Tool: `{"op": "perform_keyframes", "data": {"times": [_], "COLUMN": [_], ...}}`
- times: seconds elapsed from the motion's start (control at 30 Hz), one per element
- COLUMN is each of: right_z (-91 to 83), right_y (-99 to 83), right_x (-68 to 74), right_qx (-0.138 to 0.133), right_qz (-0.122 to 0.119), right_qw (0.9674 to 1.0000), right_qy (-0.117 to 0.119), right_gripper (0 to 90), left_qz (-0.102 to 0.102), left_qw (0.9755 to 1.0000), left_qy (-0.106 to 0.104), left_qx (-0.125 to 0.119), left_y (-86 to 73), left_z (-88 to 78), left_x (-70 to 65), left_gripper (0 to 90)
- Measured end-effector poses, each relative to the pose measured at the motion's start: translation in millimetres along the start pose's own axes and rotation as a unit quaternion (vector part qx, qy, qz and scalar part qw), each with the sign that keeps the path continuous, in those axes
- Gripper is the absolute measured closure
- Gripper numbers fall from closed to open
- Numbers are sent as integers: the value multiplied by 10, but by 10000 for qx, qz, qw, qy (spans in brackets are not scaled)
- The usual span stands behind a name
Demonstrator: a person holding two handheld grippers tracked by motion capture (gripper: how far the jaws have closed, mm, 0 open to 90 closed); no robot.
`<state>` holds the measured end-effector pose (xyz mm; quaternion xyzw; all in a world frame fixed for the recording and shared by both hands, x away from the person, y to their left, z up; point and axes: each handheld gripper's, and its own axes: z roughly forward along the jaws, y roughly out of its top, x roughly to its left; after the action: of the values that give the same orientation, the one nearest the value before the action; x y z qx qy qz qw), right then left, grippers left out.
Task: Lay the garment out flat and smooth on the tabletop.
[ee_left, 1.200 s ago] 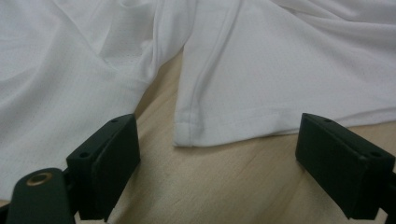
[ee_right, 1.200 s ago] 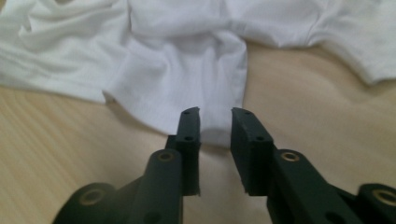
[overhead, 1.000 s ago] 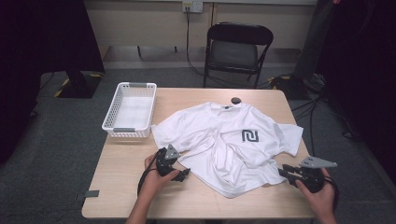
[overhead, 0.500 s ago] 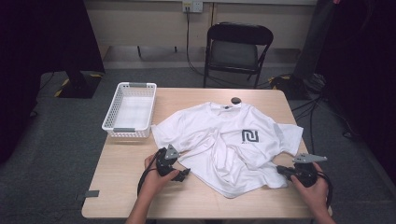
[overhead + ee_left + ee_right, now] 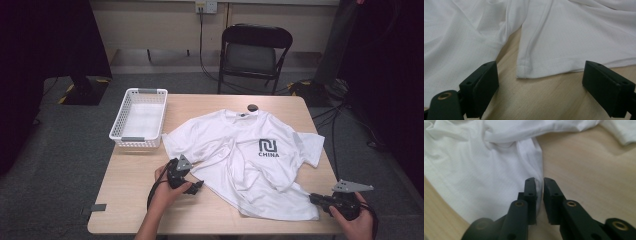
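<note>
Your right gripper (image 5: 315,199) moved back toward bench (image 5: 135,200) edge; its jaws just eased slightly apart, nearly closed, shirt (image 5: 240,160) corner pinched between them. Your left gripper (image 5: 541,85) unmoved, jaws wide, holding nothing; shirt hem just ahead.

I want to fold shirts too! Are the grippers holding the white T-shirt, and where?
The right gripper pinches the white T-shirt by its bottom hem corner; its jaws have just been opening slightly. The left gripper stands open at the other hem corner, holding nothing.
</note>
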<state>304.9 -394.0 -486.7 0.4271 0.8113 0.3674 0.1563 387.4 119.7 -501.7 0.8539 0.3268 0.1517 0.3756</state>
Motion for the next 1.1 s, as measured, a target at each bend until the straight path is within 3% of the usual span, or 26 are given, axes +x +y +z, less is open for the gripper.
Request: {"op": "perform_keyframes", "data": {"times": [0.03,0.17,0.3,0.37,0.43,0.47,0.57,0.77,1.0,1.03,1.1], "right_z": [5,117,312,357,418,434,382,171,-97,-173,-189], "right_y": [29,203,349,366,375,361,327,89,-145,-187,-183], "right_x": [9,46,124,147,163,148,117,26,45,76,92], "right_qx": [-101,-275,-148,-82,-53,-89,-127,-9,177,141,81], "right_qz": [-47,-404,-653,-701,-652,-413,-228,104,341,368,301], "right_qw": [9999,9987,9978,9975,9978,9990,9994,9994,9977,9976,9983], "right_qy": [-93,-170,25,7,71,175,215,331,559,578,496], "right_gripper": [723,675,715,763,875,892,895,896,894,828,783], "left_qz": [4,-1,1,-1,1,-1,9,12,7,9,7], "left_qw": [10000,10000,10000,10000,10000,10000,10000,10000,10000,10000,10000], "left_qy": [0,0,0,-4,-8,-5,-12,-12,-13,-16,-14], "left_qx": [3,0,0,-1,3,2,5,8,3,5,3], "left_y": [0,0,0,0,0,0,0,0,0,0,0], "left_z": [0,0,0,0,-1,-1,-1,-2,-1,-1,-1], "left_x": [0,0,0,0,1,0,2,2,2,3,3], "left_gripper": [132,132,132,131,132,132,132,131,131,131,131]}}
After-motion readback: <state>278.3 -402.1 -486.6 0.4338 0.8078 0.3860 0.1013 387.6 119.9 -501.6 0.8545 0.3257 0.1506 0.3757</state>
